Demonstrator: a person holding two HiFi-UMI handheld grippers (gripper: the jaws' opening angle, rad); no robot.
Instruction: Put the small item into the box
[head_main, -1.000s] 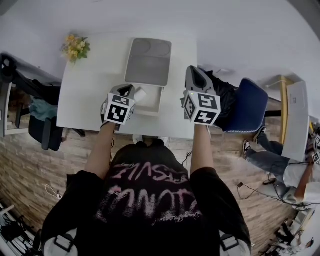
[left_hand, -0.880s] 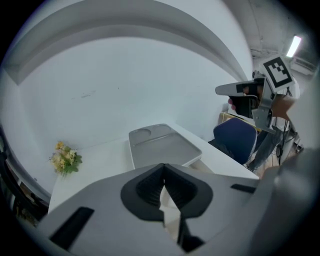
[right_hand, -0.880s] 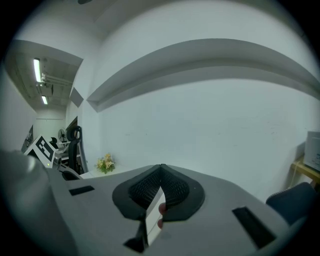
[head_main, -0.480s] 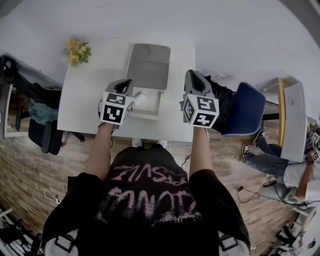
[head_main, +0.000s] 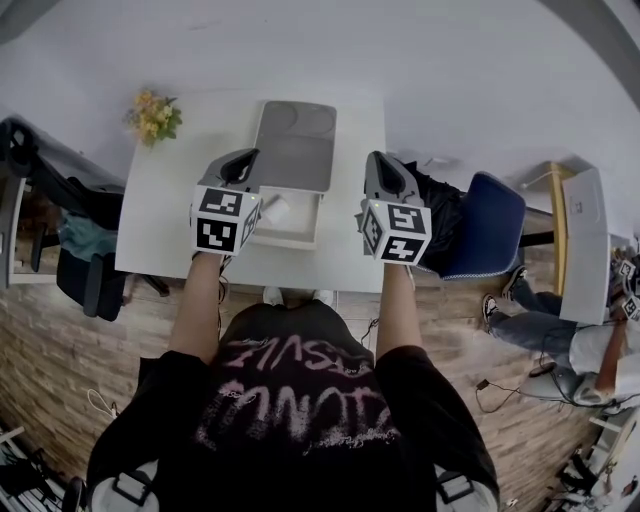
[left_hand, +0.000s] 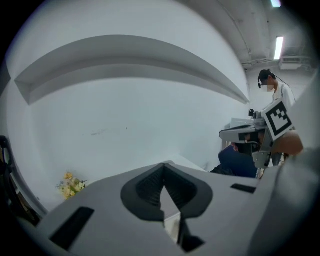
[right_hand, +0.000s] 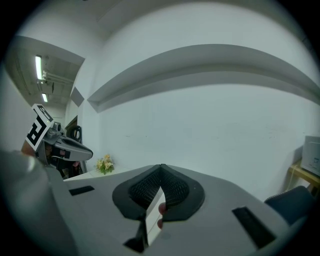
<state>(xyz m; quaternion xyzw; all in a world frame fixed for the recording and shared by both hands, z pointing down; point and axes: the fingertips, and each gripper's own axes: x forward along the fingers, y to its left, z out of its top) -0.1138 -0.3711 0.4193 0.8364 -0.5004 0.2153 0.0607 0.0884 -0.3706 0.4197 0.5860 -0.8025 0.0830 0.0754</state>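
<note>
Head view shows the left hand-held gripper (head_main: 243, 160) and the right hand-held gripper (head_main: 383, 162) raised above the worktop (head_main: 170, 205), each with jaws together and empty. The item (head_main: 277, 210) lies in the open box (head_main: 296, 150), beside the left hand-held gripper.

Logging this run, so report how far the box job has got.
Done, it seems: the small white item lies in the open box on the table. In hand: nothing; the left tongs and right tongs are both shut and empty, held above the table. Left: perhaps only closing the grey lid, which lies open.
</note>
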